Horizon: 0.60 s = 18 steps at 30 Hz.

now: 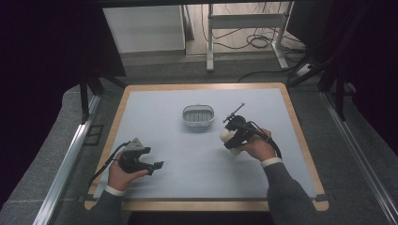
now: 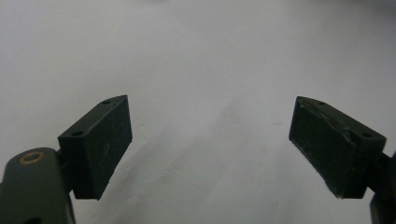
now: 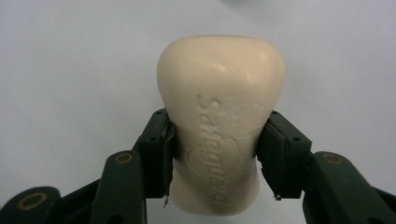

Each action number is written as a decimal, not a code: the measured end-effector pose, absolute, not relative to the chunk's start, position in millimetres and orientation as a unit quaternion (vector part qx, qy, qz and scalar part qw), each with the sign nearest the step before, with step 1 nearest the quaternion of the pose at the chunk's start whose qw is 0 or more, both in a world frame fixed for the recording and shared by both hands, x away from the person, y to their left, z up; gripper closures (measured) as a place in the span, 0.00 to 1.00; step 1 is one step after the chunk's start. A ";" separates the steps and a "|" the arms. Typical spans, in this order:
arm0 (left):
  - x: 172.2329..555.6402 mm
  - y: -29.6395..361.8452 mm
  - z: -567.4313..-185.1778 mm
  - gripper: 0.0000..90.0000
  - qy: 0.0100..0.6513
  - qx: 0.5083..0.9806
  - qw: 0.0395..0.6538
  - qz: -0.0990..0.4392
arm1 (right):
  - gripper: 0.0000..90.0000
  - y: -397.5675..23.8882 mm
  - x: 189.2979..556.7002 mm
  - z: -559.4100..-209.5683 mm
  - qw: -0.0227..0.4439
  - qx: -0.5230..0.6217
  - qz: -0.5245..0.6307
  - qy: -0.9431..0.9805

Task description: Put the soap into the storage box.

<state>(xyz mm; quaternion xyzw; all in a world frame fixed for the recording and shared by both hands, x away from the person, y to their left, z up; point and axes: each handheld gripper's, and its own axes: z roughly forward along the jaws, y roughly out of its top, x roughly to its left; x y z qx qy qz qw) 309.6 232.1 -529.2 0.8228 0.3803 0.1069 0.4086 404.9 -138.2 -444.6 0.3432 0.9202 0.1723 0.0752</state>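
Right gripper (image 3: 215,154) is clamped across the waist of the cream soap bar (image 3: 219,121), most of the bar projecting beyond its pads; the smooth bar could slip free before reaching the soap dish (image 1: 198,115) just ahead.

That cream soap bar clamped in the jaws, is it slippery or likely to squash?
The soap bar probably stays rigid: its embossed lettering looks crisp between the right gripper pads. Its smooth, waisted sides might slip if wet; here it looks dry.
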 end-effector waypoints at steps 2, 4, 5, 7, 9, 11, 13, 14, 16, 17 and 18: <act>309.9 231.9 -529.7 0.15 0.381 0.823 0.408 0.106 | 0.55 -137.3 407.7 -444.2 0.076 0.342 0.173 0.921; 310.2 231.6 -530.3 0.15 0.381 0.824 0.407 0.106 | 0.55 -136.1 410.6 -443.1 0.076 0.339 0.174 0.921; 310.2 231.6 -530.3 0.15 0.381 0.824 0.407 0.106 | 0.55 -136.1 410.6 -443.1 0.076 0.339 0.174 0.921; 310.2 231.6 -530.3 0.15 0.380 0.824 0.407 0.106 | 0.55 -134.0 413.7 -440.9 0.081 0.335 0.173 0.923; 309.9 231.9 -530.0 0.15 0.381 0.823 0.407 0.106 | 0.55 -132.8 416.1 -438.9 0.083 0.334 0.175 0.923; 309.7 232.4 -529.5 0.15 0.382 0.823 0.407 0.107 | 0.55 -132.3 418.8 -436.7 0.083 0.331 0.178 0.923; 309.9 232.9 -529.2 0.15 0.382 0.823 0.407 0.107 | 0.55 -132.2 420.5 -435.5 0.085 0.333 0.181 0.921; 309.9 233.0 -529.2 0.15 0.382 0.823 0.407 0.107 | 0.55 -132.0 422.7 -434.0 0.089 0.333 0.183 0.921; 309.6 232.6 -529.3 0.15 0.382 0.823 0.407 0.106 | 0.55 -131.2 427.9 -430.6 0.095 0.332 0.192 0.918; 309.7 232.3 -529.5 0.15 0.382 0.823 0.407 0.106 | 0.55 -130.7 429.2 -429.9 0.095 0.332 0.193 0.919; 309.7 232.1 -529.7 0.15 0.381 0.824 0.406 0.105 | 0.55 -129.7 430.9 -429.7 0.098 0.329 0.192 0.919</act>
